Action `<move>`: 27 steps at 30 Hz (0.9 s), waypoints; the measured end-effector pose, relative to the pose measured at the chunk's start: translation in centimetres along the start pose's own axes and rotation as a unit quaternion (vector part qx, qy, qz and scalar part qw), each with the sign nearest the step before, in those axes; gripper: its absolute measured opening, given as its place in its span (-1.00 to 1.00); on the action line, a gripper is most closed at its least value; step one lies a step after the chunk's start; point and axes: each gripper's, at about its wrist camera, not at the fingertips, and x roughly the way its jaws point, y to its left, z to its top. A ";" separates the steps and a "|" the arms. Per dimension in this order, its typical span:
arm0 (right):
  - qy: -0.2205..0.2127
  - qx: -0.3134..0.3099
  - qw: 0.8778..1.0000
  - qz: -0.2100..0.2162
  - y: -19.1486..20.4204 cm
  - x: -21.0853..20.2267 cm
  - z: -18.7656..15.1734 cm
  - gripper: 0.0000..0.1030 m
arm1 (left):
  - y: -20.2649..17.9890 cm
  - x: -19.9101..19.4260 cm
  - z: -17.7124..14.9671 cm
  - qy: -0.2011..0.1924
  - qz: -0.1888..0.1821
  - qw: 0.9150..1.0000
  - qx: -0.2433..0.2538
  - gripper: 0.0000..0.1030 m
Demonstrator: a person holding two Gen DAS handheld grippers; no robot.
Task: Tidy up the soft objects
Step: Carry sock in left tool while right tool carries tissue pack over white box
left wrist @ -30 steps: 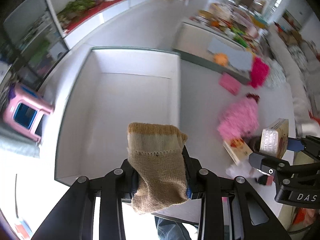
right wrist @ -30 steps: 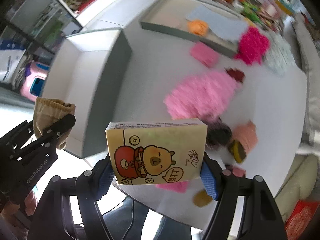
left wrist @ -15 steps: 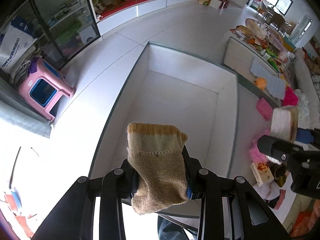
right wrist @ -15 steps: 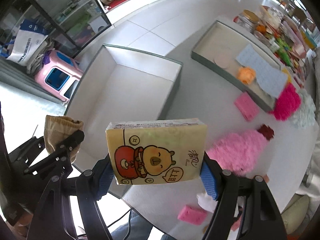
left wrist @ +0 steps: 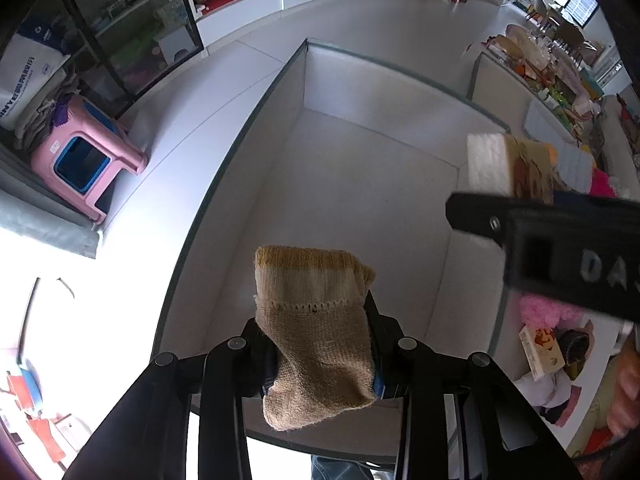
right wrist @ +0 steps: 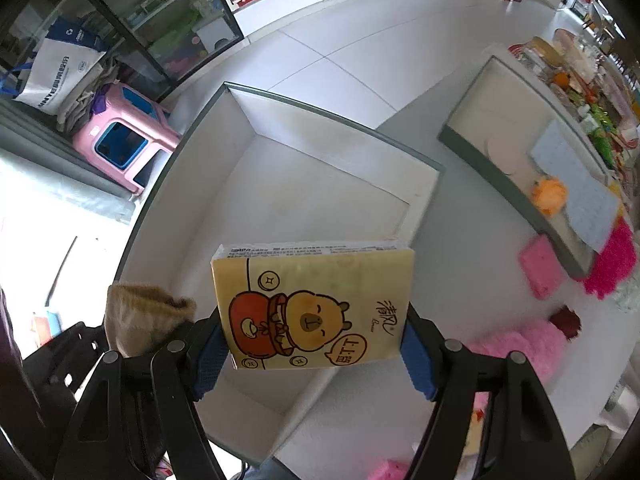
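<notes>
My left gripper (left wrist: 318, 354) is shut on a tan knitted sock (left wrist: 316, 332), which hangs over the near end of a big white open box (left wrist: 360, 184). My right gripper (right wrist: 312, 354) is shut on a yellow tissue pack (right wrist: 314, 304) printed with a cartoon capybara, held above the same box (right wrist: 304, 200). In the left wrist view the right gripper (left wrist: 560, 236) and its tissue pack (left wrist: 508, 168) hover over the box's right wall. The sock (right wrist: 140, 316) and left gripper show at lower left in the right wrist view.
A second shallow tray (right wrist: 516, 176) holds an orange ball (right wrist: 550, 196) and a blue cloth (right wrist: 576, 188). A pink sponge (right wrist: 542, 266), magenta fluffy item (right wrist: 612, 262) and pink plush toy (right wrist: 524, 344) lie on the table. A pink stool (right wrist: 124, 140) stands on the floor.
Both grippers have moved left over the white box, each keeping its grip. The right gripper with the tissue pack now looms much closer in the left wrist view.
</notes>
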 end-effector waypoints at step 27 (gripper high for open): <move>0.079 0.054 0.995 -0.030 -4.0 3.2 -5.4 0.51 | -2.3 4.5 -1.4 0.047 -0.012 0.995 0.087 -0.29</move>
